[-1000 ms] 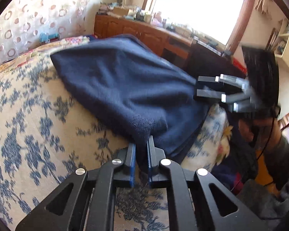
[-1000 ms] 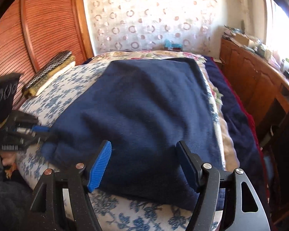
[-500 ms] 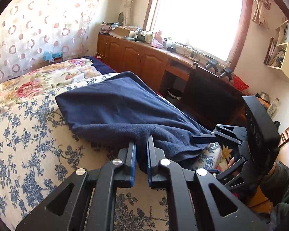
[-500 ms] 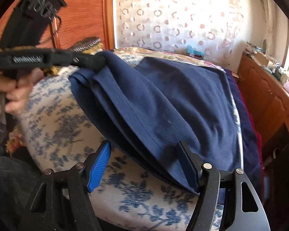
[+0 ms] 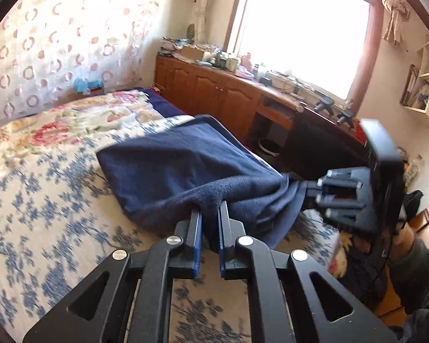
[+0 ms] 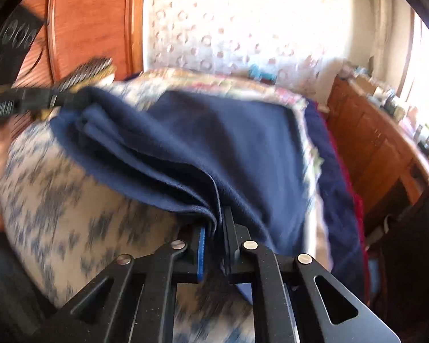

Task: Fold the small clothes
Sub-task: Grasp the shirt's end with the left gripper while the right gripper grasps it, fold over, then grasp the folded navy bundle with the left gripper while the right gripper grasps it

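Observation:
A navy fleece garment (image 5: 186, 165) lies on the bed, its near edge lifted and bunched into folds (image 6: 214, 137). My left gripper (image 5: 208, 208) is shut on one near corner of the cloth. From the right wrist view the left gripper (image 6: 80, 97) holds that corner up at the upper left. My right gripper (image 6: 217, 220) has its jaws closing, with a fold of the garment's near edge pinched between the pads. In the left wrist view the right gripper (image 5: 309, 191) grips the cloth at the right, a person's hand (image 5: 403, 237) behind it.
The bed (image 5: 43, 200) has a blue-flowered cover. A wooden cabinet (image 5: 214, 94) with cluttered top runs under the window at the right. A wooden panel (image 6: 91, 23) stands at the bed's left, with a woven pillow (image 6: 94, 68) beside it.
The right gripper's wide jaws have come together on the garment's near edge. The left gripper has risen with its corner, and the cloth has bunched toward me.

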Motion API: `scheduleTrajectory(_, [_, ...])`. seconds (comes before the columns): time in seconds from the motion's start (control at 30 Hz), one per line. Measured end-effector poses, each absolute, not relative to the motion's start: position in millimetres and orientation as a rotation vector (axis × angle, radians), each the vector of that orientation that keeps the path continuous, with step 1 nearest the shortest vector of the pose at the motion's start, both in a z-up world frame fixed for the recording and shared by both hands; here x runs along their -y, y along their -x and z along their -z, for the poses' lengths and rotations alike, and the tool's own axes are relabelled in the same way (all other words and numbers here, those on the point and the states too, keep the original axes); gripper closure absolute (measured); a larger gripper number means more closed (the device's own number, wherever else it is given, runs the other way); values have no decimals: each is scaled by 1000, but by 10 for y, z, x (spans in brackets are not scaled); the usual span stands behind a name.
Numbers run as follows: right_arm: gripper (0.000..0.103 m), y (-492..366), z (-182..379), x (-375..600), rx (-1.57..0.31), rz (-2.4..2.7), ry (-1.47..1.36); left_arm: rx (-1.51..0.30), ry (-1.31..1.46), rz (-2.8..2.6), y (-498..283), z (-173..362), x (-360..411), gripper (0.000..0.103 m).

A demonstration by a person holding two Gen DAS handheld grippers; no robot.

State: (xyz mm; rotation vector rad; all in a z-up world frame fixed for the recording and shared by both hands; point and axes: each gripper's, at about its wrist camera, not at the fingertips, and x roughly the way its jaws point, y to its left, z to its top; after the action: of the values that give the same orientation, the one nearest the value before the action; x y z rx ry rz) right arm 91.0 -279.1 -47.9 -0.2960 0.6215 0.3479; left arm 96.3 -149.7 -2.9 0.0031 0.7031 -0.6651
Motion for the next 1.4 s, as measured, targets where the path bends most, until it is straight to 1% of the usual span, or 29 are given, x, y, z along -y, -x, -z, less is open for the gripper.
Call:
scheduleTrajectory(0.13, [95, -1254, 133, 2631, -547, -357, 297, -686, 11, 637, -1176, -40, 1400, 93])
scheduleTrajectory(0.2, [95, -1452, 2, 2507, -525, -366, 316, -690, 29, 627, -1341, -63, 1347, 90])
scheduleTrajectory(0.3, [95, -1745, -68, 2295, -506, -392, 353, -687, 32, 581, -1568, -83, 1280, 89])
scheduleTrajectory(0.43, [95, -2198, -3, 2035, -524, -417, 395, -700, 54, 548, -1910, -53, 1182, 82])
scheduleTrajectory(0.5, [95, -2401, 91, 2004, -555, -438, 391, -699, 39, 516, -2045, -14, 1142, 70])
scheduleTrajectory(0.53, [95, -2473, 143, 2061, -573, -447, 385, -686, 29, 501, -2084, -5, 1128, 58])
scheduleTrajectory(0.6, [95, -2736, 250, 2041, -617, -452, 387, -679, 12, 483, -2163, 28, 1095, 54])
scheduleTrajectory(0.63, [95, -2878, 223, 2138, -635, -452, 388, -693, 4, 478, -2221, 58, 1082, 48])
scheduleTrajectory(0.67, [93, -2953, 237, 2147, -652, -448, 385, -701, 2, 478, -2256, 88, 1068, 41])
scheduleTrajectory(0.7, [83, -3019, 268, 2149, -667, -446, 375, -706, 0, 481, -2284, 122, 1063, 39])
scheduleTrajectory(0.73, [78, -3089, 184, 2170, -668, -443, 364, -712, -7, 482, -2317, 171, 1070, 39])
scheduleTrajectory(0.77, [65, -3147, 135, 2188, -665, -441, 345, -724, -16, 482, -2337, 210, 1087, 38])
scheduleTrajectory(0.83, [53, -3212, 0, 2234, -656, -440, 288, -757, -28, 481, -2383, 300, 1134, 38])
scheduleTrajectory(0.9, [46, -3246, -94, 2311, -629, -430, 225, -786, -40, 482, -2427, 379, 1187, 38])
scheduleTrajectory(0.97, [44, -3213, -170, 2385, -587, -377, 197, -809, -47, 496, -2460, 453, 1243, 38])
scheduleTrajectory(1.07, [44, -3131, -287, 2401, -519, -290, 227, -834, -67, 506, -2516, 513, 1336, 38])
scheduleTrajectory(1.2, [44, -3021, -413, 2420, -548, -317, 200, -846, -76, 508, -2544, 523, 1388, 38])
scheduleTrajectory(1.4, [44, -2619, -267, 2470, -644, -394, 223, -851, -69, 480, -2596, 552, 1333, 38])
